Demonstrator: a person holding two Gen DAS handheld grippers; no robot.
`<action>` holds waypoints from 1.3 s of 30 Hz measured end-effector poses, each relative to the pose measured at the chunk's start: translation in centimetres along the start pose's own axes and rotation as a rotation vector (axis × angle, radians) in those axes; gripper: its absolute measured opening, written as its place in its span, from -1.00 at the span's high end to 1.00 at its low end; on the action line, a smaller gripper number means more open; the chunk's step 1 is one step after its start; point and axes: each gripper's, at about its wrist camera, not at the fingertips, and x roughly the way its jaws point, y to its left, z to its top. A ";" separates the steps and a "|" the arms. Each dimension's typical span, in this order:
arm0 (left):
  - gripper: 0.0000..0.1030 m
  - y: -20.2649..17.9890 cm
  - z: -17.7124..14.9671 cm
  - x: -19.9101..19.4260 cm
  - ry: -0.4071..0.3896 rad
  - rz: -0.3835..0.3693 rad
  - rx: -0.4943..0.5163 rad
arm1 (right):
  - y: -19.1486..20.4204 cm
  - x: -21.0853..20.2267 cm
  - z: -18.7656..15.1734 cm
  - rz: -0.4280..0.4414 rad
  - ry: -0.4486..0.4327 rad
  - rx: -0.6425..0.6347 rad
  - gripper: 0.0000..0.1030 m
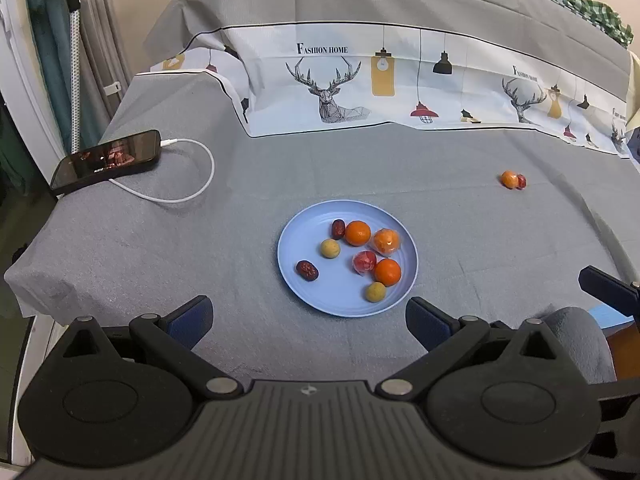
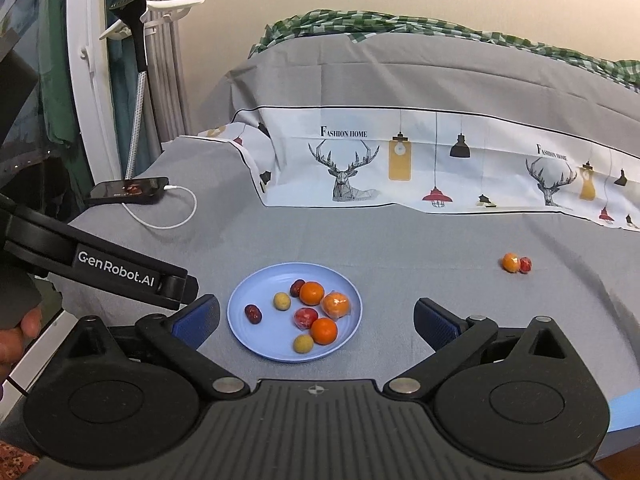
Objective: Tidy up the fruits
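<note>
A light blue plate (image 1: 304, 292) (image 2: 248, 340) lies on the grey cloth and holds several fruits: two oranges (image 1: 357, 233) (image 2: 311, 293), a wrapped orange (image 1: 385, 240) (image 2: 336, 305), a wrapped red fruit (image 1: 364, 262) (image 2: 305, 317), two red dates and two small yellow fruits. Far to the right on the cloth, apart from the plate, lie a small orange fruit (image 1: 509, 179) (image 2: 510, 262) and a red one (image 1: 521, 181) (image 2: 525, 265), touching. My left gripper (image 1: 308, 322) is open just short of the plate, nothing between its fingers. My right gripper (image 2: 316, 318) is open wide, also holding nothing.
A black phone (image 1: 107, 160) (image 2: 128, 191) with a white charging cable (image 1: 192, 196) lies at the cloth's left edge. A printed deer-pattern sheet (image 1: 360, 80) covers a raised bank behind. A hand (image 2: 20, 332) holds the left gripper's body at the left of the right wrist view.
</note>
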 end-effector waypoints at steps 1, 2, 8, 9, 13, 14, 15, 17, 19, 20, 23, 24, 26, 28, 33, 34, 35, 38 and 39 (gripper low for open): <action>-0.99 0.0 0.1 0.0 0.001 0.000 -0.002 | 0.0 0.0 0.0 0.002 -0.002 0.001 -0.99; -0.99 -0.1 0.1 0.0 0.002 0.000 -0.003 | -0.1 0.0 -0.1 0.003 -0.004 0.002 -0.99; -0.99 -0.4 1.0 0.3 0.022 -0.003 -0.003 | -0.9 -0.1 -0.2 0.006 -0.019 0.024 -0.99; -0.99 -0.6 1.1 0.3 0.015 0.000 -0.004 | -1.1 -0.1 -0.1 0.003 -0.022 0.033 -0.99; -0.99 -1.3 1.4 0.2 0.014 -0.007 0.003 | -2.0 -0.2 -0.2 -0.009 -0.036 0.066 -0.99; -0.99 -1.6 1.4 0.3 0.018 -0.007 0.009 | -2.3 -0.2 -0.2 -0.006 -0.037 0.075 -0.99; -0.99 -1.9 1.4 0.5 0.023 -0.007 0.017 | -2.5 -0.2 -0.3 -0.005 -0.035 0.082 -0.99; -0.99 -2.5 1.6 0.8 0.033 -0.005 0.027 | -2.9 0.1 -0.4 0.005 -0.032 0.089 -0.99; -0.99 -2.9 1.8 1.2 0.046 -0.007 0.024 | -3.2 0.3 -0.5 0.009 -0.029 0.097 -0.99; -0.99 -3.1 2.0 1.4 0.054 -0.010 0.023 | -3.4 0.4 -0.5 0.014 -0.030 0.101 -0.99; -0.99 -4.0 2.5 2.2 0.071 -0.004 0.033 | -4.3 0.6 -0.7 0.027 -0.030 0.110 -0.99; -0.99 -4.4 2.6 2.5 0.074 -0.002 0.039 | -4.5 0.7 -0.7 0.025 -0.030 0.113 -0.99; -0.99 -5.1 2.9 2.9 0.079 -0.005 0.042 | -5.3 0.9 -0.7 0.018 -0.030 0.127 -0.99; -0.99 -5.9 3.2 3.3 0.083 -0.010 0.054 | -6.4 1.2 -0.8 0.004 -0.028 0.150 -0.99; -0.99 -8.7 4.4 5.0 0.096 -0.007 0.105 | -10.5 2.1 -1.1 -0.078 -0.033 0.223 -0.99; -0.99 -9.2 4.6 5.3 0.101 -0.008 0.109 | -11.7 2.4 -1.1 -0.103 -0.035 0.240 -0.99; -0.99 -9.7 5.0 5.8 0.107 -0.011 0.115 | -13.0 2.7 -1.2 -0.127 -0.038 0.254 -0.99; -0.99 -11.4 6.2 7.6 0.118 -0.007 0.132 | -17.2 4.0 -1.4 -0.217 -0.043 0.289 -0.99; -0.99 -11.9 6.6 8.2 0.120 0.000 0.136 | -18.9 4.7 -1.3 -0.257 -0.043 0.304 -0.99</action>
